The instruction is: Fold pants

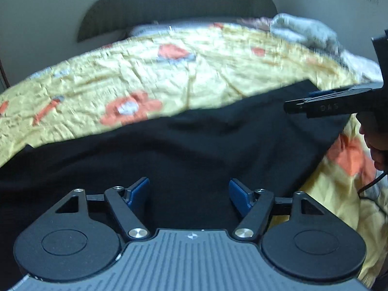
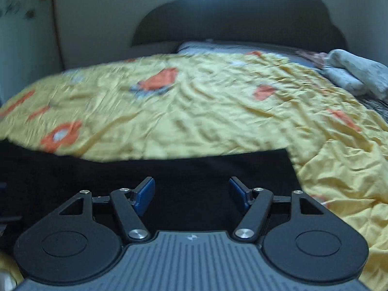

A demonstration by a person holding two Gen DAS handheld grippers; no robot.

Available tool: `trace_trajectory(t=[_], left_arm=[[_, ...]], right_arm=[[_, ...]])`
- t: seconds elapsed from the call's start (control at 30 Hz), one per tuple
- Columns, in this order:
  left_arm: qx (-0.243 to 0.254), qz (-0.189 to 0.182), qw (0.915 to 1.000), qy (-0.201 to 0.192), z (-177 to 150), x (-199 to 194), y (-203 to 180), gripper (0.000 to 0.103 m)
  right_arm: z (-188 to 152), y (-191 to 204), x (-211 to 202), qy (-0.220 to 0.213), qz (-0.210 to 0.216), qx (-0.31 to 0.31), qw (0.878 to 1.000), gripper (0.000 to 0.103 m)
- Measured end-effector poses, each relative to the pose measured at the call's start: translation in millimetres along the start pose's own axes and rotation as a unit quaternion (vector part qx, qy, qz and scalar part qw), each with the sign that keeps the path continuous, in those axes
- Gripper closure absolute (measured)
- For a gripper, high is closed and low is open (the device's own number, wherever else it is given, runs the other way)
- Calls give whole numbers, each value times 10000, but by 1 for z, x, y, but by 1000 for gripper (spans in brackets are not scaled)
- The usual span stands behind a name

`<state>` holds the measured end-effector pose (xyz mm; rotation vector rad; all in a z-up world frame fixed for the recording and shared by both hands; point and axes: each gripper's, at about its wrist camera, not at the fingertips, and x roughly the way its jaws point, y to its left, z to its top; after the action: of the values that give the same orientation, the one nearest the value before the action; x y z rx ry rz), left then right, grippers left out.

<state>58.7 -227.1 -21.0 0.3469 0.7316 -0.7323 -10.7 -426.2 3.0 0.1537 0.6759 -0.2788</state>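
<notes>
So the left claw (image 1: 189, 194) hangs over the black pants (image 1: 184, 145), blue pads (image 1: 139, 190) spread wide with nothing between them, just dark fabric below. The pants lie across a bed with a crumpled yellow bedspread (image 1: 145, 72) with orange flowers. The right claw (image 1: 300, 106) pokes in from the right edge, above the pants' far corner, a hand (image 1: 377, 150) behind it. Rumpled pale blanket (image 1: 305, 31) at the far right, dark headboard (image 1: 184, 2) behind
</notes>
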Motion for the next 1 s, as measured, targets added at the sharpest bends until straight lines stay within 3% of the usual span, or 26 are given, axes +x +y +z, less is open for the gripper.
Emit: trace_trajectory(t=[0.07, 0.13, 0.2, 0.27, 0.33, 0.4, 0.5, 0.6, 0.73, 0.83, 1.0], left_arm=[[17, 18, 9999, -102, -6, -5, -2, 30], [93, 10, 9995, -292, -6, -16, -3, 27], [120, 180, 9988, -441, -5, -21, -1, 26], [150, 271, 9989, -362, -4, -15, 1, 24], [202, 261, 9994, -40, -7, -1, 0, 25], [157, 279, 9993, -203, -11, -6, 0, 25], [143, 217, 9985, -488, -10, -20, 0, 25], [-130, 329, 9966, -746, -4, -25, 8, 24], [-493, 424, 9961, -595, -5, -12, 20, 24], [-506, 507, 9964, -445, -13, -2, 21, 24], [-347, 572, 9964, -525, -17, 0, 16, 22]], right_arm=[[-8, 6, 10, 149, -202, -180, 9995, 35], [-9, 0, 6, 20, -388, 192, 9991, 33], [-10, -5, -8, -213, -292, 503, 9981, 33], [-15, -4, -18, -303, -33, 594, 9978, 32], [-23, 1, -17, -89, 88, 464, 9988, 30], [-33, 5, -16, 10, -165, 228, 9996, 30], [-38, 0, -41, -353, -428, 622, 9965, 30], [-47, -19, -70, -702, -81, 1517, 9859, 30], [-67, -36, -74, -425, 265, 2321, 9714, 30], [-81, -46, -68, -354, 521, 2776, 9586, 30], [-78, -64, -53, -680, 696, 3467, 9329, 29]])
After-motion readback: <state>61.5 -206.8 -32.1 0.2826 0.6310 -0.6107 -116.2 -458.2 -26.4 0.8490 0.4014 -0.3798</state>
